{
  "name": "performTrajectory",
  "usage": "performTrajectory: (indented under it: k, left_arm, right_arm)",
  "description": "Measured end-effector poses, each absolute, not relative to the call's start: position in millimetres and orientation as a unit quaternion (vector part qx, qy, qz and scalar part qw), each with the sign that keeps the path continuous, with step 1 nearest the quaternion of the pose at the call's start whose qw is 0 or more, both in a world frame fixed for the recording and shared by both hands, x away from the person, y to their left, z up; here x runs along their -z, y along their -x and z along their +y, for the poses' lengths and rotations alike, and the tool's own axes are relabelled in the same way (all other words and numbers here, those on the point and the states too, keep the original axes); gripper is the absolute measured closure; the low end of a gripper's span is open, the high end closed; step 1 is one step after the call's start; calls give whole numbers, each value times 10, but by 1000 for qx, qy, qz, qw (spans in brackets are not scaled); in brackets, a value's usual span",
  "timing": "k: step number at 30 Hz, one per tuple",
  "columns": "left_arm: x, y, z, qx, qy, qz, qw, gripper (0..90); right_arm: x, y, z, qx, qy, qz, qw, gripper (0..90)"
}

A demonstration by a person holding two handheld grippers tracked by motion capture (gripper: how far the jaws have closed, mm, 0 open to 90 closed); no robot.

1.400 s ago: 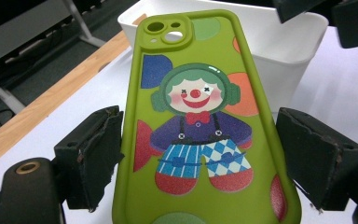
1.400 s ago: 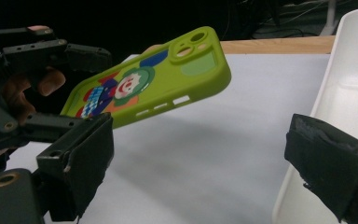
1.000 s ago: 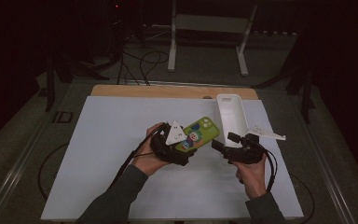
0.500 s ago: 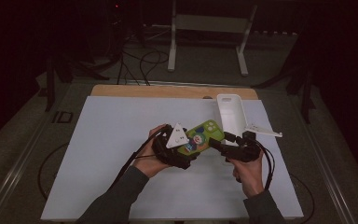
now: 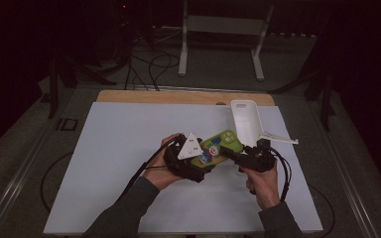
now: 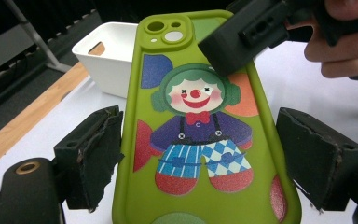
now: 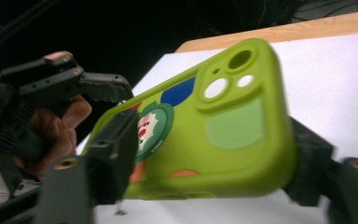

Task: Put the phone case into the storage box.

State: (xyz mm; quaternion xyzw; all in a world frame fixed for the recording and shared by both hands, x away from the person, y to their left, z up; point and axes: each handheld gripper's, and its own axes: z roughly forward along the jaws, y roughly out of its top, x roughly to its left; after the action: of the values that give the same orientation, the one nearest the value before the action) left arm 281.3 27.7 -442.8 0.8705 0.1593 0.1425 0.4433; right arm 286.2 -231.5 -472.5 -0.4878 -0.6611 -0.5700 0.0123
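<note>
A green phone case with a clown picture is held above the white table between both hands. In the left gripper view the case lies lengthwise between the jaws of my left gripper, whose pads press its long edges. My right gripper comes in from the right and is shut on the camera end of the case. One right jaw lies across the case's printed face and the other sits behind it. My left gripper carries a grey three-cornered plate.
A white bin stands just beyond the right gripper, with a thin white strip beside it. The white board has a wooden strip at its far edge. A metal stand is on the floor behind.
The right gripper has moved left to the case and shut on its camera end. The left gripper, still holding the case, shifted slightly right to meet it.
</note>
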Motion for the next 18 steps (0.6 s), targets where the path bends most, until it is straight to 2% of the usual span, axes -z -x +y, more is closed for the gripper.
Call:
performTrajectory:
  k: [8, 13, 17, 18]
  left_arm:
    - [4483, -2825, 235, -134, -878, 159, 431, 165]
    - [4587, -2867, 156, -131, -889, 161, 409, 166]
    - [4621, -2884, 132, -129, -891, 165, 403, 163]
    - [4617, -2894, 147, -124, -890, 163, 408, 225]
  right_arm:
    - [4718, -2871, -2366, 593, 479, -646, 38, 597]
    - [4720, -2861, -2318, 601, 466, -648, 49, 716]
    - [4712, -2852, -2288, 600, 459, -654, 44, 761]
    - [4712, -2851, -2283, 597, 459, -657, 39, 779]
